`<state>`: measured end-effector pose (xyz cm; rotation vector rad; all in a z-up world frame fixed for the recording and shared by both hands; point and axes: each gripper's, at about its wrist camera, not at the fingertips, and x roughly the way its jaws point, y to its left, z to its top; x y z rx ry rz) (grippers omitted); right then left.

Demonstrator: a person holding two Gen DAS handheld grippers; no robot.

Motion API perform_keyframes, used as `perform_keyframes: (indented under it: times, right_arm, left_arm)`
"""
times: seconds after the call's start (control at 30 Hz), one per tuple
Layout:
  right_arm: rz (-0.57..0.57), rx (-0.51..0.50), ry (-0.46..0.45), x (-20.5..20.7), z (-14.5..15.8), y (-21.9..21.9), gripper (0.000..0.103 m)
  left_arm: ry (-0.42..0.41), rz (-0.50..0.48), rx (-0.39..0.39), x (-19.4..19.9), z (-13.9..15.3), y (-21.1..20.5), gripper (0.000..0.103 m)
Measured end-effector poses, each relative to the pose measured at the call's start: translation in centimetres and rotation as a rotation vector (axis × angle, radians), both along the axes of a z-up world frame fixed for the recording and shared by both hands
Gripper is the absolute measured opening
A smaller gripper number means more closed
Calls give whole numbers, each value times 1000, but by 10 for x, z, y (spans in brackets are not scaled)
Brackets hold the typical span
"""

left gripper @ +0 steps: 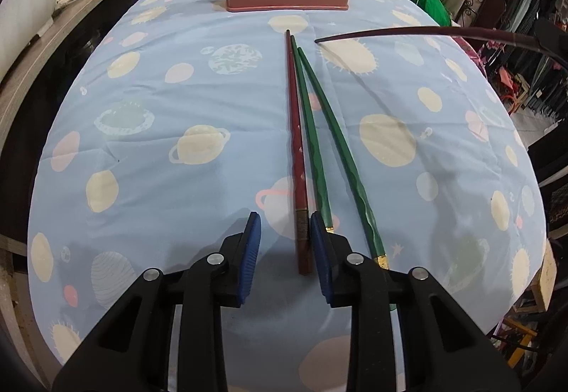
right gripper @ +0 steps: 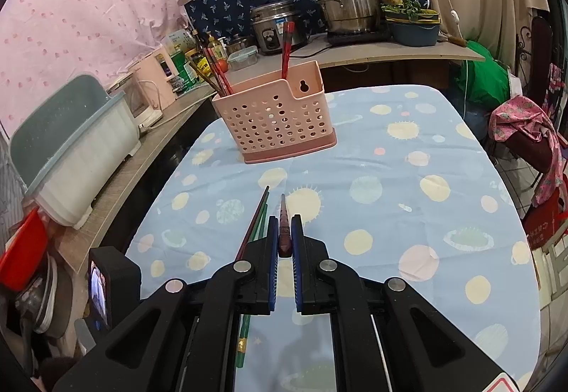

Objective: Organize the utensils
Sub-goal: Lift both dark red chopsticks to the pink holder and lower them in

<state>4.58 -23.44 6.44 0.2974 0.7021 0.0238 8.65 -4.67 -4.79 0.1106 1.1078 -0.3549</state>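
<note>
The left gripper (left gripper: 285,250) is hanging partly open around the red chopstick's (left gripper: 295,143) near end, pads not pressing it. On the smooth planet-print tablecloth (left gripper: 159,129), two slim green chopsticks (left gripper: 312,143) are lying touching it (easily dragged along). The perforated pink plastic basket (right gripper: 277,115) is standing far off. The right gripper (right gripper: 285,243) is clamping a dark red chopstick (right gripper: 284,228).

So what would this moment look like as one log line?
left gripper: open around red chopstick | right gripper: shut on dark red chopstick | pink holder: waiting
</note>
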Motion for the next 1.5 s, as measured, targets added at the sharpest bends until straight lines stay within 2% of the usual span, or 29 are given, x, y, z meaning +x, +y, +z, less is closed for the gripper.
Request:
perform_keyframes:
  times: [0.1, 0.27, 0.37, 0.57, 0.67, 0.87, 1.17, 1.5]
  right_arm:
    - [1, -1, 2, 0, -1, 0, 7]
    - [0, -1, 6, -1, -1, 0, 7]
    - [-1, -12, -1, -1, 2, -1, 7]
    - [-5, -40, -57, 4, 27, -6, 7]
    - [-4, -50, -104, 10, 46, -10, 7]
    - [-6, -66, -167, 34, 74, -18, 7]
    - [-5, -47, -237, 69, 108, -26, 7]
    - [-25, -38, -419, 132, 181, -34, 7]
  left_arm:
    - [-20, 0, 33, 2, -1, -2, 8]
    - [2, -18, -2, 2, 1, 1, 7]
    - [-8, -10, -25, 2, 13, 4, 7]
    - [-101, 13, -107, 14, 76, 15, 7]
    - [-172, 25, -137, 26, 114, 19, 7]
    - [-269, 36, -177, 57, 171, 18, 7]
    - [-380, 45, -186, 101, 225, 4, 6]
    - [-545, 80, -254, 152, 305, -3, 6]
